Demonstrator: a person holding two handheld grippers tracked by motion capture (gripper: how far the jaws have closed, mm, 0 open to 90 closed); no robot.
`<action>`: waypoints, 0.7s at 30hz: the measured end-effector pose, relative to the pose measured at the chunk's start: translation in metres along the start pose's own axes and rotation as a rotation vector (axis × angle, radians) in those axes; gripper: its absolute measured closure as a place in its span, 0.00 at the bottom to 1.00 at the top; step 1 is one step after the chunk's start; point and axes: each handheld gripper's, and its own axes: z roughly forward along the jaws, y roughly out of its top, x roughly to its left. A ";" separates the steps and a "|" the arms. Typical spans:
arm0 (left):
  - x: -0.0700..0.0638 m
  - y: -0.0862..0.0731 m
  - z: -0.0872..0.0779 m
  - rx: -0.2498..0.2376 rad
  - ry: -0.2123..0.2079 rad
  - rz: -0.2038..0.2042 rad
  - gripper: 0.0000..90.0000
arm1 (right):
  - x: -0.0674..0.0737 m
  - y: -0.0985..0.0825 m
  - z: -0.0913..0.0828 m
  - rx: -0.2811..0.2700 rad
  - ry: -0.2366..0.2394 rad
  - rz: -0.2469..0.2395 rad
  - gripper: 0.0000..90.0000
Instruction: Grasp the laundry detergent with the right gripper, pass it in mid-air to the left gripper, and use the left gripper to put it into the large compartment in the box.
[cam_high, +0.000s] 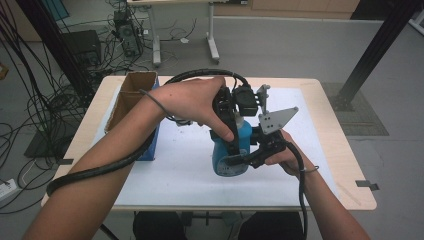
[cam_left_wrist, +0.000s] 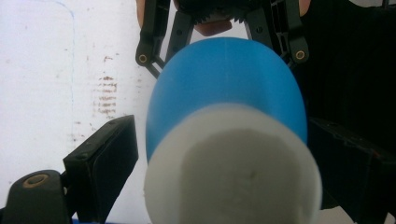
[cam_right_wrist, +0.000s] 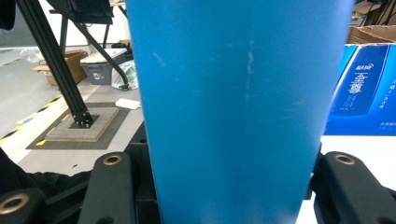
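Observation:
A blue bottle stands upright on the white mat. My right gripper comes in from the right and is shut on the bottle's body, one jaw on each side. My left gripper points down from above. Its jaws straddle the bottle's white cap and blue shoulder. A thin strip of mat shows between its left jaw and the bottle, so it stands open. The right gripper's fingers show beyond the bottle in the left gripper view.
An open cardboard box stands at the mat's left, against a blue carton. The wooden table's edge runs on the right. Black frame posts, cables and a desk stand on the floor beyond.

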 end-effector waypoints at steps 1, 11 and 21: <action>0.000 0.000 0.000 0.002 0.000 0.001 0.13 | 0.000 0.000 0.000 0.000 0.000 0.000 0.49; 0.000 -0.001 0.001 0.003 -0.001 0.000 0.13 | 0.000 0.000 0.000 0.005 0.003 0.000 0.49; 0.001 -0.002 0.000 0.002 0.001 0.000 0.13 | 0.000 0.000 0.001 0.011 0.004 0.003 0.49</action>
